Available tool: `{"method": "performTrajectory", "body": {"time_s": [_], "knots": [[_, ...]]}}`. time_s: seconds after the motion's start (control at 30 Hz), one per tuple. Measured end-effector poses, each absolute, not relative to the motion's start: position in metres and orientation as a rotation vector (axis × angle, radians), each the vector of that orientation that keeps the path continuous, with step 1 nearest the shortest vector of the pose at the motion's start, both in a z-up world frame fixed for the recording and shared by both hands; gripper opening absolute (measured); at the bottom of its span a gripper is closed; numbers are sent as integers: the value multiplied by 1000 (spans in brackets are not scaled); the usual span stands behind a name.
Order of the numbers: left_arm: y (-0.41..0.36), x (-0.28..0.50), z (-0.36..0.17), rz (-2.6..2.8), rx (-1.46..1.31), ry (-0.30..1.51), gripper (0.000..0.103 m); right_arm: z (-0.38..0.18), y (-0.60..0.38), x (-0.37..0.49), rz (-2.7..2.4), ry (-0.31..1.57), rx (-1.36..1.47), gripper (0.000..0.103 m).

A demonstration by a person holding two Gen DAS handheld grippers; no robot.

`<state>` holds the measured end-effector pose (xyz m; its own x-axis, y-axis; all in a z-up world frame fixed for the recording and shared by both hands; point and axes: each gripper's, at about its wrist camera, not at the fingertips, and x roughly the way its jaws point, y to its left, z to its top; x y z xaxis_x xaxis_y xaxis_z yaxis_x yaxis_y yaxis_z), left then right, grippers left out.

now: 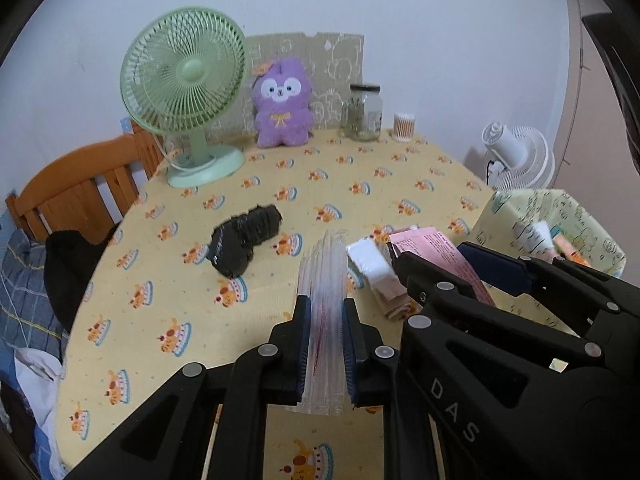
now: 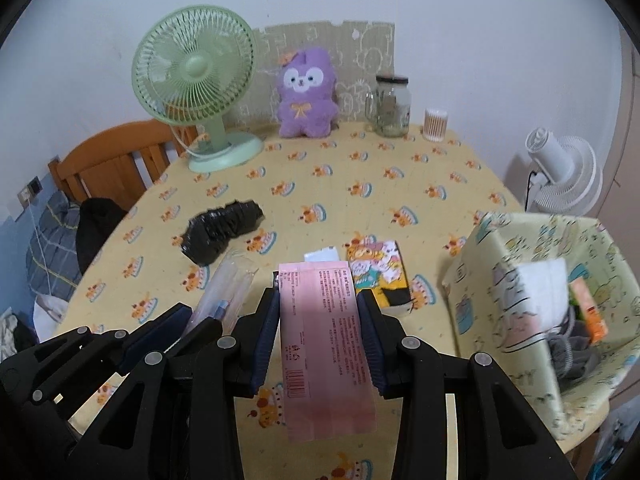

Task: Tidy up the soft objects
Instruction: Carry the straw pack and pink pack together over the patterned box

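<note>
My left gripper [image 1: 325,308] is shut on a clear plastic packet [image 1: 324,276] that stands up between its pads, above the yellow tablecloth [image 1: 360,184]. Just to its right, my right gripper [image 2: 318,296] is shut on a flat pink packet [image 2: 322,340] with printed text and a barcode. Each gripper shows in the other's view, the left gripper [image 2: 196,320] with the clear packet [image 2: 232,280] and the right gripper [image 1: 444,260] with the pink packet [image 1: 436,246]. A black wrapped bundle [image 2: 220,228] lies on the table ahead, and a purple plush [image 2: 306,94] sits at the back.
A patterned fabric bin [image 2: 500,248] at the right holds several items. A cartoon-printed pack [image 2: 376,272] and a white pad [image 1: 370,260] lie near the grippers. A green fan [image 1: 184,92], a glass jar [image 1: 364,112] and a cotton-swab tub [image 1: 404,126] stand at the back. Left is a wooden chair [image 1: 80,188].
</note>
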<state>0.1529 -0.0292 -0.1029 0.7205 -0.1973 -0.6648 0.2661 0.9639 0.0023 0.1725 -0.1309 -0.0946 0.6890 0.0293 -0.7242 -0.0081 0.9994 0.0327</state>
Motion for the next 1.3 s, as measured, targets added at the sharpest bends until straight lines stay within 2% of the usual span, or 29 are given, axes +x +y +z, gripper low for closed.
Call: {"method": "performTrajectory", "body": {"time_s": [0.63, 1.3], "knots": [[-46, 122, -26, -249, 83, 574, 13, -5, -145, 145, 47, 662, -29, 43], [-124, 120, 1, -315, 98, 528, 14, 27, -223, 137, -21, 612, 1, 44]]}}
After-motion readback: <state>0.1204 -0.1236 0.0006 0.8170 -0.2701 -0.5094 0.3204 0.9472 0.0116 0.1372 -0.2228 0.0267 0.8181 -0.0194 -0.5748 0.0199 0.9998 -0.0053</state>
